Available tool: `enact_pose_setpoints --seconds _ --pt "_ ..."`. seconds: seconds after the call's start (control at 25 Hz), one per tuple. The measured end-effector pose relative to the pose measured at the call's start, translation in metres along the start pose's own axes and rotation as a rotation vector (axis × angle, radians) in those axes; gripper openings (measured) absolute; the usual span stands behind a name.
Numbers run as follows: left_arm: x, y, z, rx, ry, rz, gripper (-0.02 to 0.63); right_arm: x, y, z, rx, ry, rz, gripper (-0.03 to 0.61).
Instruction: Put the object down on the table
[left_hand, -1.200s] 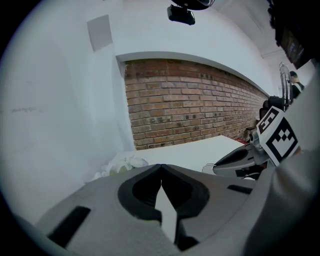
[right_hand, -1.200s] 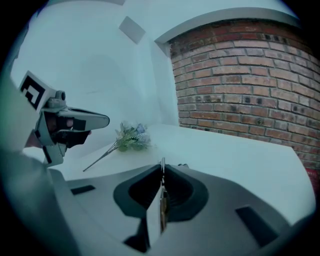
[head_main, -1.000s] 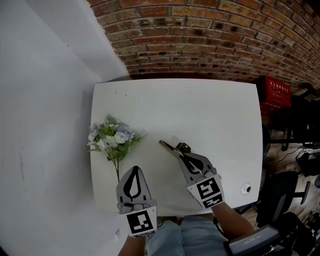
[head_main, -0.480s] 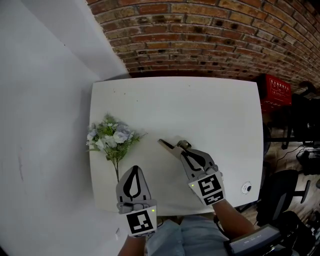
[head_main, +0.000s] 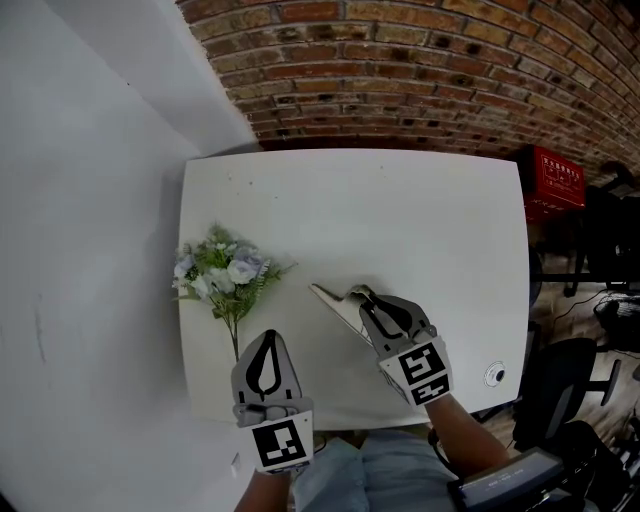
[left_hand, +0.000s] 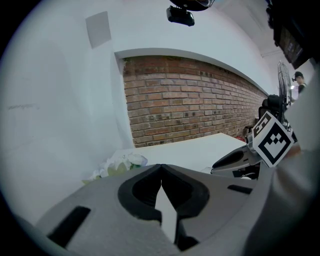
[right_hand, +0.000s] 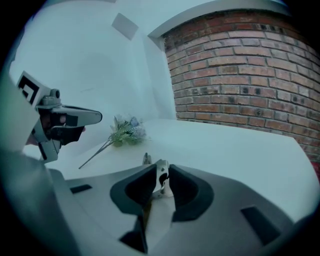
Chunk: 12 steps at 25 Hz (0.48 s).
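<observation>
The right gripper's (head_main: 365, 298) jaws have just been opening around the tool (head_main: 332, 300).

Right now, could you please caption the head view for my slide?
Right gripper, jaws just opening around a metal tool, on the white table.

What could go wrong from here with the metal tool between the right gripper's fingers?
The right gripper has just been opening its fingers, with the metal tool between them; withdrawing carelessly might snag and drag it. Its pointed end faces the flowers, so a dragged tool could strike them.
</observation>
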<state>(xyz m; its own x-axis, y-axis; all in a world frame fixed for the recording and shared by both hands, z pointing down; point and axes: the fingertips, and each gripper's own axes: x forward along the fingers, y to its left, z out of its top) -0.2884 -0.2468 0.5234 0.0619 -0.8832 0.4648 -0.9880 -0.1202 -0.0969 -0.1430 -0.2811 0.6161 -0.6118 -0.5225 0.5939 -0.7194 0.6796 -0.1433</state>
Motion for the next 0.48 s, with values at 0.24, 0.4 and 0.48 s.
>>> enact_pose_setpoints --seconds 0.24,0.4,0.48 --pt "-0.003 0.001 -0.001 0.001 0.001 0.005 0.009 0.002 0.001 -0.001 -0.003 -0.001 0.007 0.137" --pt "-0.009 0.001 0.002 0.003 -0.011 0.016 0.009 -0.005 -0.003 0.004 -0.01 -0.019 -0.013 0.144" --pt "-0.014 0.001 0.007 0.004 -0.025 0.025 0.009 -0.012 -0.001 0.009 -0.016 -0.036 -0.014 0.144"
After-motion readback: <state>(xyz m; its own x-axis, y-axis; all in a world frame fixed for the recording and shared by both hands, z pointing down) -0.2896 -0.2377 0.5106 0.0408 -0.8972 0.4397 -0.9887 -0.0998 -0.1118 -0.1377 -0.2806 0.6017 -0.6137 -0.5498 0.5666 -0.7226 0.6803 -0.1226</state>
